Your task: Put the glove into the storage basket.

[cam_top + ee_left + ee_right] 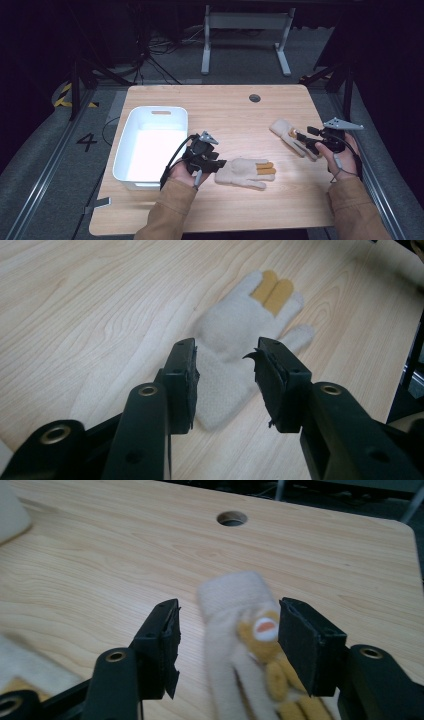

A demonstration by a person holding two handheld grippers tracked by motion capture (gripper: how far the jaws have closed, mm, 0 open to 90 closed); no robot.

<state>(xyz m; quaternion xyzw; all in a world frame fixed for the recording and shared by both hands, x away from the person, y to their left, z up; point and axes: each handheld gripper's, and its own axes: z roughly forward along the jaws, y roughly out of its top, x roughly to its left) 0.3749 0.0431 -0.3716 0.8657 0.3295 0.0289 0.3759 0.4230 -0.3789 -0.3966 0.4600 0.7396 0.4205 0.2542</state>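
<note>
Two cream knitted gloves lie on the light wooden tabletop point(220, 105), and everything here seems arranged around gathering them. The tabletop itself is the biggest thing, with a round cable hole point(255, 98) near its far edge. Next in size is the white plastic bin point(129, 131) at the person's left, standing empty with a handle slot in its far wall; I'd judge it sits there as the place the gloves are meant to go.

The nearer glove point(244, 173) lies flat in front of the person, cuff toward the left hand, its orange-tipped fingers pointing right. The left hand-held gripper point(225, 377) is lowered over that cuff with its jaws parted on either side of the fabric; the pads do not press on it, so it straddles the glove rather than holds it. That seems a sensible place to take hold, since the cuff is the thickest part.

The second glove point(290, 136), with an orange animal figure on it, lies near the right edge, apart from the first. The right hand-held gripper point(227, 630) stands wide open around its finger end, and the glove rests loose on the wood between the jaws, gripped by neither pad.
</note>
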